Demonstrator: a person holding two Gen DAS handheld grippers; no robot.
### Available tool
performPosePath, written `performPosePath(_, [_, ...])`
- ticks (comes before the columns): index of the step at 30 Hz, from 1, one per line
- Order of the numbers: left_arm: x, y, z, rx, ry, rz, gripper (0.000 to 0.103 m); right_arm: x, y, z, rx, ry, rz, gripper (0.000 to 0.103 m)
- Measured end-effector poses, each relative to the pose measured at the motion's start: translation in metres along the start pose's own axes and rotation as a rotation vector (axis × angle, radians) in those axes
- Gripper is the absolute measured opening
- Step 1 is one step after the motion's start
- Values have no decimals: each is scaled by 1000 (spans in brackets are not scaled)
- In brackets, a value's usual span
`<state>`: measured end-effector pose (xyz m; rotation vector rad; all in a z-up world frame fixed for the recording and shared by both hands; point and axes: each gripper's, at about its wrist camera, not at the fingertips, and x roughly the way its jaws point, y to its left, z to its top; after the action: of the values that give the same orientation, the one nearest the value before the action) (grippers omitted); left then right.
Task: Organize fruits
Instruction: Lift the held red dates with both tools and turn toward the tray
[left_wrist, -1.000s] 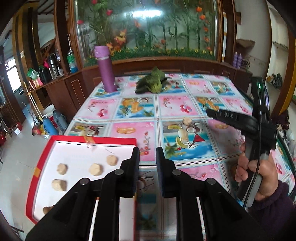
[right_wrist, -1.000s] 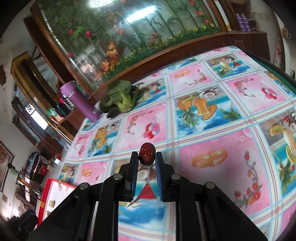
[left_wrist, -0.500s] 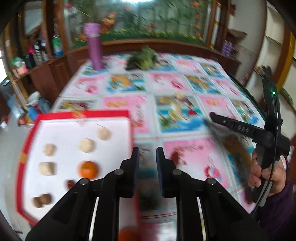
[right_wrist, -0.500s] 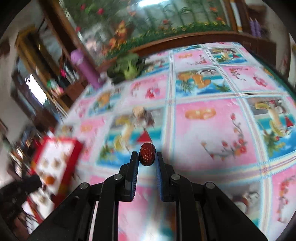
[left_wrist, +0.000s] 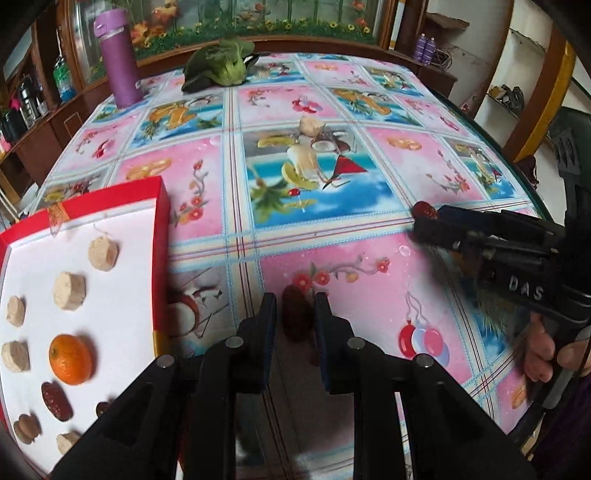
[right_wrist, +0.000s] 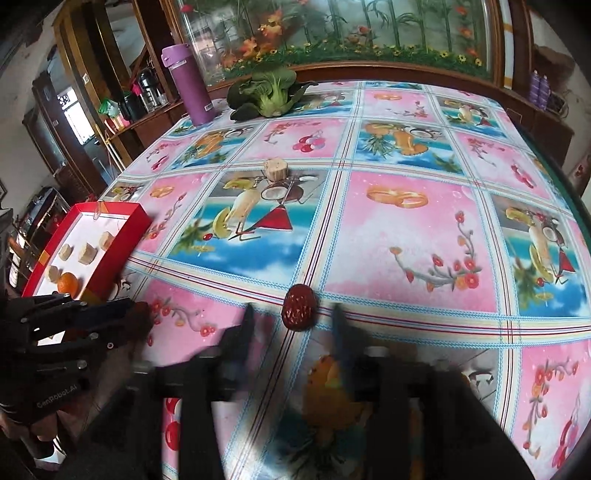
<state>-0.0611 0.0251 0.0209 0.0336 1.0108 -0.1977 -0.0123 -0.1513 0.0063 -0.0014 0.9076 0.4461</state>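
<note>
Red date (right_wrist: 298, 306), wrinkled and glossy, sits between right hand-held gripper's (right_wrist: 291, 321) parted fingers.

The middle of the worktop (right_wrist: 406, 236) lies bare and wide, open to a pass from the near edge up to the far side — only a pale cut chunk (right_wrist: 276, 169) stands there. At the back, a purple flask (right_wrist: 190, 85) and leafy greens (right_wrist: 269, 94) block the far left. The red tray (left_wrist: 160, 236) walls off the near left corner, its raised rim just beside the left tongs (left_wrist: 295, 325)
</note>
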Motion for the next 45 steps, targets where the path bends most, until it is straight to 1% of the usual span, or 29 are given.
performPosePath(1, [0,0,0,5,0,-10,22,0,2,0,-4,-2,-7,59])
performPosePath(4, [0,0,0,5,-5,-22,22,-2,2,0,-4,-24,-14,57])
performPosePath(5, [0,0,0,7,-7,-28,22,-2,2,0,0,-29,-13,51])
performPosePath(6, [1,-1,1,6,-8,-32,22,-1,2,0,0,-25,-15,40])
performPosePath(7, [1,-1,1,3,-9,-35,22,2,3,0,0,-14,-21,37])
performPosePath(9, [2,-2,2,2,-8,-44,22,2,6,0,-16,-23,-39,30])
performPosePath(11, [2,-3,2,6,-3,-55,22,2,7,0,-25,-27,-51,28])
performPosePath(14, [-1,-1,0,-16,7,-66,22,2,8,-1,-28,-29,-56,28])
performPosePath(15, [-1,1,-1,-26,10,-61,24,2,8,-1,-28,-29,-57,28])
performPosePath(16, [-1,2,-1,-34,12,-54,31,3,8,-1,-28,-29,-57,28])
performPosePath(17, [-2,3,-1,-41,11,-51,35,3,8,-1,-29,-29,-58,28])
performPosePath(19, [-2,4,-2,-51,10,-27,59,3,8,-1,-30,-29,-59,28])
performPosePath(20, [-1,4,-2,-58,12,-10,63,3,8,0,-31,-30,-60,28])
performPosePath(24, [0,3,-3,-55,3,-10,63,3,10,-1,-39,-32,-66,28])
performPosePath(26, [1,1,-2,-42,-5,-8,63,3,11,-1,-45,-35,-71,28])
performPosePath(28, [1,-4,-4,-17,-12,12,50,4,12,-2,-53,-37,-80,28])
performPosePath(29, [1,-7,-4,4,-16,29,46,4,13,-2,-58,-38,-85,24])
performPosePath(30, [1,-10,-5,23,-19,33,39,4,13,-2,-59,-38,-85,20])
performPosePath(31, [1,-12,-5,29,-21,26,28,4,13,-1,-59,-37,-82,18])
performPosePath(33, [0,-13,-5,35,-18,10,18,4,13,-2,-59,-38,-80,17])
performPosePath(37, [1,-17,-4,40,-22,21,18,4,14,-2,-61,-38,-77,17])
performPosePath(40, [-2,-17,-4,25,-26,9,18,3,14,-2,-56,-40,-72,17])
performPosePath(44, [-15,-14,-3,9,-55,20,18,2,15,-3,-44,-46,-52,17])
performPosePath(45, [-22,-12,-3,4,-74,29,18,1,16,-3,-45,-52,-48,17])
